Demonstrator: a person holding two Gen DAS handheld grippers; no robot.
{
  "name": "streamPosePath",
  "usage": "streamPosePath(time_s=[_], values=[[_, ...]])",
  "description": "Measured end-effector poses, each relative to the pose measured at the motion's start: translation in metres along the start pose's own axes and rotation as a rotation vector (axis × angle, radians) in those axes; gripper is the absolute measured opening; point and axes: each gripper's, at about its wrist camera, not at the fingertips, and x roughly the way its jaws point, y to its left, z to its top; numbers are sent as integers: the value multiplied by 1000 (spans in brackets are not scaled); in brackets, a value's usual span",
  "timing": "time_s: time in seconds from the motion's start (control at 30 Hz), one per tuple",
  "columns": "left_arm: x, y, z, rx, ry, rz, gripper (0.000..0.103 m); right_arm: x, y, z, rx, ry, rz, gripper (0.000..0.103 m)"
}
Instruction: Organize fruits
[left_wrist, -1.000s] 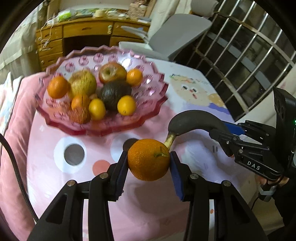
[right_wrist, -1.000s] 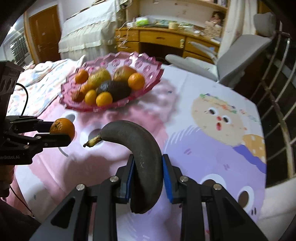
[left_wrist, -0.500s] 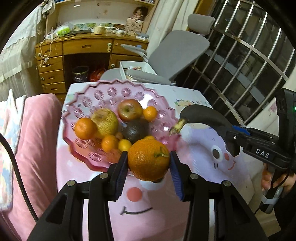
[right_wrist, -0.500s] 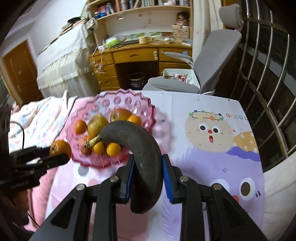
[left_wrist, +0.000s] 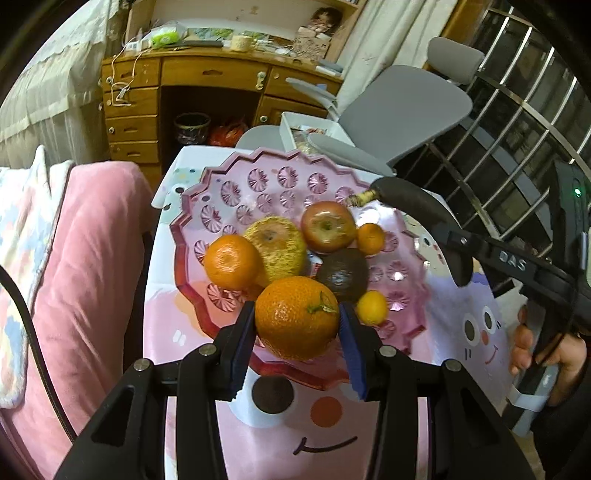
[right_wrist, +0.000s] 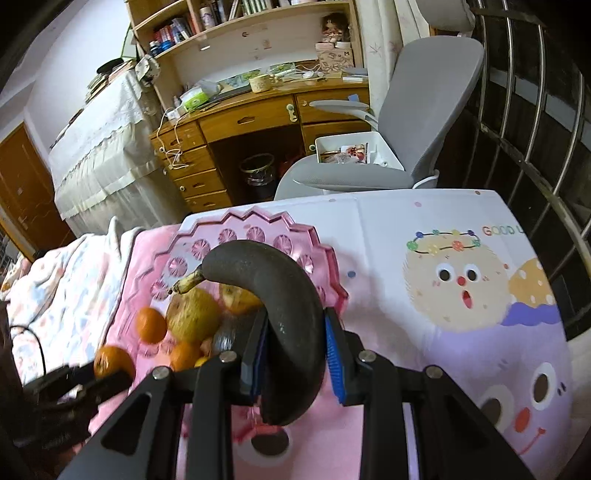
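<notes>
A: How do we put the fruit down nicely?

B: Go low over the pink plate (left_wrist: 192, 225), find a free spot, then let go softly.

A: What do the grabbers hold?

B: The left gripper (left_wrist: 297, 332) squeezes the orange (left_wrist: 295, 317) over the plate's near edge. The right gripper (right_wrist: 295, 347), nearly closed, pinches the dark banana (right_wrist: 273, 295) above the plate.
</notes>
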Motion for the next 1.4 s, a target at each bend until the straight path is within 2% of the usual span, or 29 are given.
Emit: streamPosePath(time_s=[0.3,0.53,0.6,0.67,0.8,0.93,1.03,1.2,1.4], values=[[22,13,-2,-33,38,37,43,44,-1,11,32,-3,-21,28],[29,7,0,-34,63,42,46,55,-6,11,80,15,-28,31],[25,4,0,-35,50,43,59,49,-7,11,85,2,-18,36],[19,1,1,-32,39,48,64,40,-6,11,71,-1,-14,51],[8,-10,0,-35,52,70,73,27,-7,4,71,32,4,62],[-5,-23,-5,-43,68,103,82,15,-16,-16,108,122,12,65],[-14,-35,-16,-63,85,127,83,3,-28,-39,152,199,27,68],[-27,-58,-52,-127,119,180,83,-23,-54,-84,198,267,24,69],[-39,-99,-112,-188,197,213,83,-60,-85,-137,142,361,26,70]])
